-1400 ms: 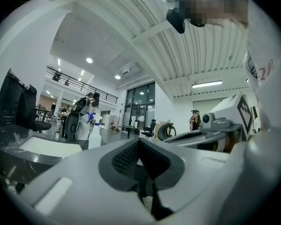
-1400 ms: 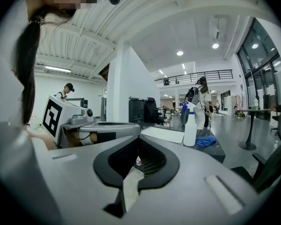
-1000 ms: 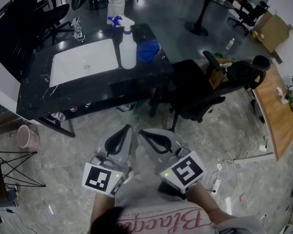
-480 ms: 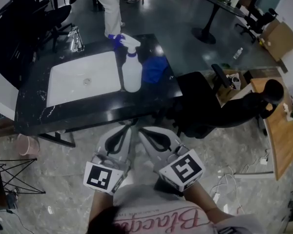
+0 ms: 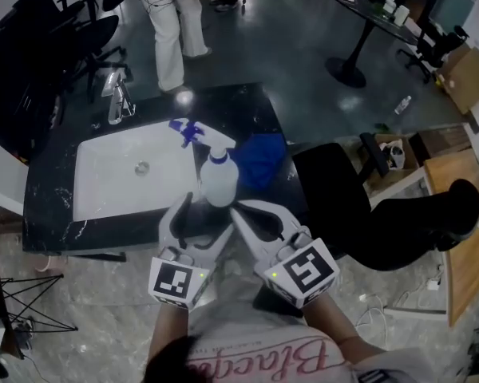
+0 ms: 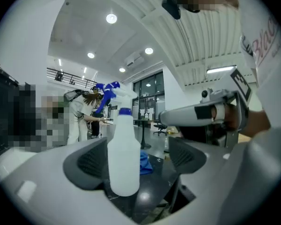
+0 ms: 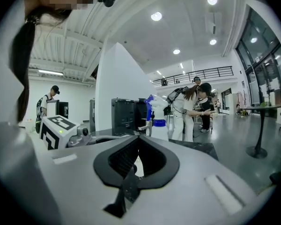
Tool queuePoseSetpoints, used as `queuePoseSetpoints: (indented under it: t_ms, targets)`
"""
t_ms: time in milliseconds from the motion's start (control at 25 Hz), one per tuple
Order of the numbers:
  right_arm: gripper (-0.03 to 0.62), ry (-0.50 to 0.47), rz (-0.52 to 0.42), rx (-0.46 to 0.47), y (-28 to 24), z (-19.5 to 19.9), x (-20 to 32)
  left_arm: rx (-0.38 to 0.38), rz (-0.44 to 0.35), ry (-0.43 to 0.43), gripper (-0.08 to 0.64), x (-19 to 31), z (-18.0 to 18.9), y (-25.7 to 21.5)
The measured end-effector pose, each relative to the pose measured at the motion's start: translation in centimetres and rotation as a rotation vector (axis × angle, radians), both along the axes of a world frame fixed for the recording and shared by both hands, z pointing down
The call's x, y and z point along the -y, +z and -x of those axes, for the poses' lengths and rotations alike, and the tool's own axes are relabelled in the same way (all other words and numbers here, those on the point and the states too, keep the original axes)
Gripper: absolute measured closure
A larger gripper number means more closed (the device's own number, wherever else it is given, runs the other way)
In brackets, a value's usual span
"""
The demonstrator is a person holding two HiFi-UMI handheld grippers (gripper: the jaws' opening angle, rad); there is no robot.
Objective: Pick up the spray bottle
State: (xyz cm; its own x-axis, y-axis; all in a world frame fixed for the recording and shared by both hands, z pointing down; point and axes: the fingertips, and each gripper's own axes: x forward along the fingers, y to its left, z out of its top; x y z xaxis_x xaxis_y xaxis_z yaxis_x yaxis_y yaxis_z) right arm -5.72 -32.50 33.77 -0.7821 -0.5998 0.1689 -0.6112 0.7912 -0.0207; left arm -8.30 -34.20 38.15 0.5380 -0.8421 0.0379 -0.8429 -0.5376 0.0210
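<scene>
Now | left gripper: jaws opening, spray bottle between, ungripped; right gripper: jaws together | shirt: pink script, illegible

Right gripper jaws pressed together tip to tip, white spray bottle with blue collar just beyond, person in white bending behind.

Dim head view; bright ceiling spots; glare on black counter; fisheye edges dark.
</scene>
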Motion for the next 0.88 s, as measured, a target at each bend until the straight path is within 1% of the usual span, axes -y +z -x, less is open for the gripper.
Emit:
queuePoseSetpoints:
  t_ms: [40,160,240,360,480,680,800,840,880]
  targets:
    - [0.591,0.0,-0.003,-0.003,0.1,-0.1,0.8,0.01,0.003,-0.007,0.119,0.9,0.0,0.8]
    - [0.591,0.002,0.001,-0.012,0.4,-0.4,2.7,0.031,0.025,-0.038,-0.005,3.5,-0.1,3.2]
    - [0.591,0.011,0.008,-0.016,0.8,-0.7,4.0,0.035,0.047,-0.039,-0.026,4.9,-0.5,4.7]
    - [0.591,0.026,0.014,-0.021,1.2,-1.2,5.5,0.042,0.074,-0.019,-0.028,6.8,-1.4,6.6]
    - [0.591,0.028,0.008,-0.031,1.2,-1.6,6.2,0.06,0.066,-0.013,-0.026,8.5,-2.0,7.7]
    - [0.591,0.054,0.008,-0.038,1.1,-2.6,6.9,0.054,0.068,0.013,-0.026,10.4,-3.0,8.2]
    - [0.591,0.075,0.01,-0.041,1.3,-3.2,7.0,0.065,0.067,0.031,-0.015,10.7,-3.7,8.2]
    - [0.591,0.082,0.013,-0.042,1.4,-3.2,7.1,0.074,0.074,0.033,-0.001,10.8,-3.8,8.4]
    - [0.591,0.089,0.015,-0.043,1.5,-3.2,7.1,0.083,0.08,0.031,0.106,10.9,-3.8,8.5]
